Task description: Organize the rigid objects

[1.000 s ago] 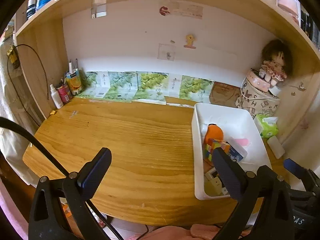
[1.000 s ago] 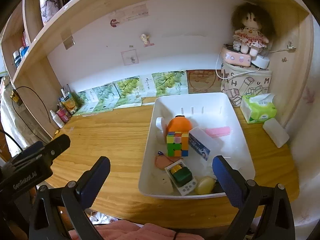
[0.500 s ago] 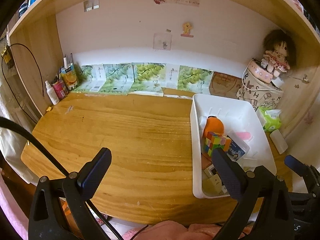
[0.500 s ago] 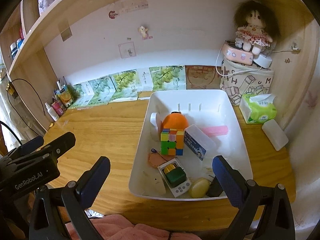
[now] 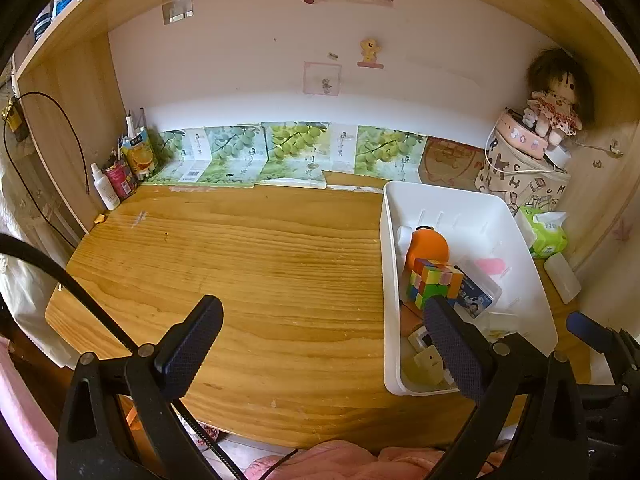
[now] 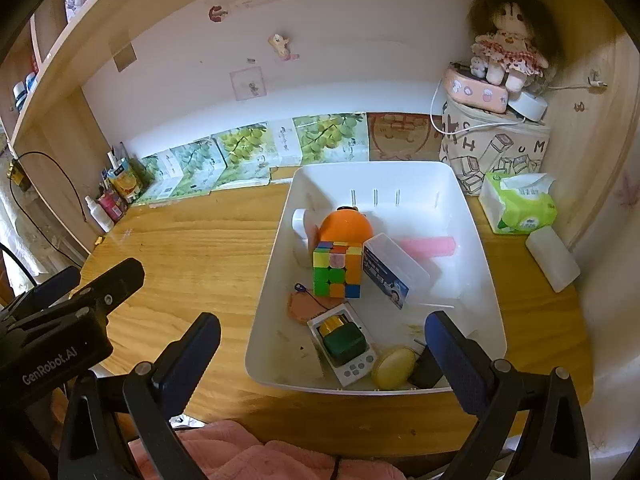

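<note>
Now both grippers, left (image 5: 320, 344) and right (image 6: 322, 358), hang spread and empty above the desk (image 5: 260, 264); the bin (image 6: 476, 240) holds a cube (image 6: 337, 270), an orange toy (image 6: 346, 226), perhaps a soap (image 6: 394, 366).

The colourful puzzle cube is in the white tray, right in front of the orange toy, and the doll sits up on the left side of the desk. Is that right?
Almost. The puzzle cube is in the white tray, in front of the orange toy. But the doll sits on the right side, as the right wrist view shows.
</note>
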Demonstrator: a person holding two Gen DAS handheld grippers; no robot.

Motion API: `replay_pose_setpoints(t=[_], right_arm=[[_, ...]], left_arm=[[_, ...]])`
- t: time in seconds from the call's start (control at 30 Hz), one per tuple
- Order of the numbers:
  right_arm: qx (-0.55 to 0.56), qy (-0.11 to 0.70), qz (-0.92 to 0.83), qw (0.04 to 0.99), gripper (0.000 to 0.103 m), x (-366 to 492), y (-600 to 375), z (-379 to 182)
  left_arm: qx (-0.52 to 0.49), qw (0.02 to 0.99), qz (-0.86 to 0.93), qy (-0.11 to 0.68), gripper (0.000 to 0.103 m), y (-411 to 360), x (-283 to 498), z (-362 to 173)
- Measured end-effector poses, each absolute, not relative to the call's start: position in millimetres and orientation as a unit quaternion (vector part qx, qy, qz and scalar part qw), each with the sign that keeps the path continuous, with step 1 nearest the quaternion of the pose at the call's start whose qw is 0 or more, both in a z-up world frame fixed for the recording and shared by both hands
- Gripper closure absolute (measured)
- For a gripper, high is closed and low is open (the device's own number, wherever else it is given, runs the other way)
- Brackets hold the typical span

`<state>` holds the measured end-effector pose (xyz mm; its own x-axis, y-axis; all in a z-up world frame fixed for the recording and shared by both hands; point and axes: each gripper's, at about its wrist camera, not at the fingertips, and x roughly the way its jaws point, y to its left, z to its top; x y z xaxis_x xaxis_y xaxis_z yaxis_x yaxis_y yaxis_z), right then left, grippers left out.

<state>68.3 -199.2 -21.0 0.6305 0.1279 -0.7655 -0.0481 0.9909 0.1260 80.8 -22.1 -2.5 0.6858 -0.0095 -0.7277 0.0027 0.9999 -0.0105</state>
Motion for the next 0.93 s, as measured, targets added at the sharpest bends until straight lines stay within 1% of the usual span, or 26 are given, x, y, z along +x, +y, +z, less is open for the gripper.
replay_pose_setpoints(t=[0.4,0.57,0.93], right_arm=[[0.042,0.442,0.047,0.895,0.001,69.7,-201.4,-21.4],[0.035,0.449,0.049,0.891,0.001,66.9,-198.1,-21.3],[0.032,0.459,0.056,0.886,0.001,50.7,-191.6,-20.9]], left_arm=[[0.007,0.918,-0.004,0.396,0.002,-28.5,79.3,2.5],[0.008,0.921,0.003,0.389,0.002,-25.0,72.1,7.4],[0.019,0.916,0.016,0.4,0.002,-18.9,54.6,8.3]])
